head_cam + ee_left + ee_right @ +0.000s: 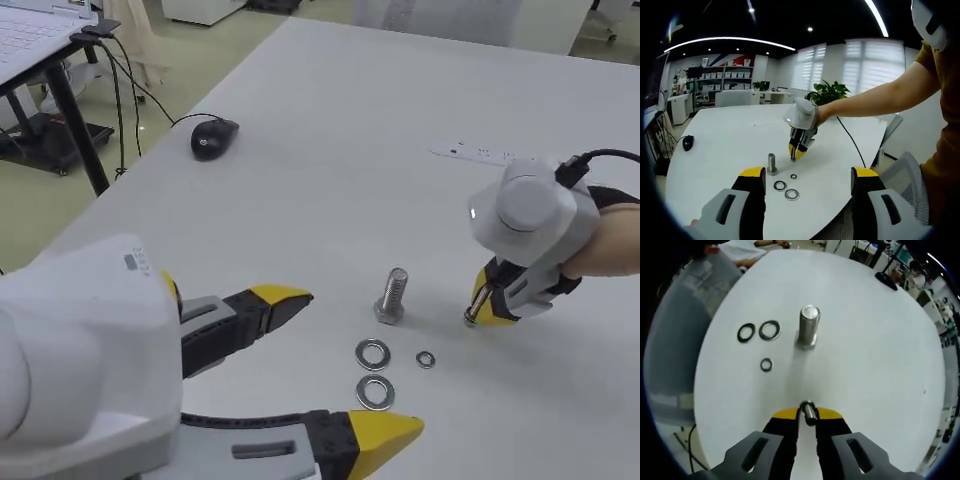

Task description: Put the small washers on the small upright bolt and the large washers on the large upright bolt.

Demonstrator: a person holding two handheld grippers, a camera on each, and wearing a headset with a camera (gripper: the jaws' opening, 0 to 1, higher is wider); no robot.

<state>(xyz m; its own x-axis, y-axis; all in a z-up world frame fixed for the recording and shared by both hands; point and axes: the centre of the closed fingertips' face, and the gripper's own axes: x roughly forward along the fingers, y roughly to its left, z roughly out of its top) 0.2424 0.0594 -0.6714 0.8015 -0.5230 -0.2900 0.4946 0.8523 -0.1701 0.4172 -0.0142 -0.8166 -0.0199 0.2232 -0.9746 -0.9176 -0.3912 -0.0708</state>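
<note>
While the right gripper [487,308] points down at the white table [330,140], we see its yellow-tipped jaws closed tight on the small bolt [809,411], one jaw on each side of the metal. In the head view the bolt's lower end sits at the table top, but we cannot tell whether it touches. From the left gripper view we can follow a bare forearm [875,100] reaching in from the right to that gripper.

Near it on its left, but clear of it, the large bolt [392,295] stands upright on its head with its threaded end up and nothing on it. On our side of this bolt lie three washers, all flat on the table. The first large washer [372,353] is closest to the bolt, and the second large washer [375,392] lies just beside it, nearer to us, with a thin gap between them. The small washer [425,359] lies just to the right of the first one, between the large washers and the right gripper.

We see the left gripper [809,175] low at the near left, its jaws spread wide apart with nothing between them. Through that gap its own view looks onto the washers and the large bolt. Far off on the left side of the table rests a black mouse [213,137] with its cord.
</note>
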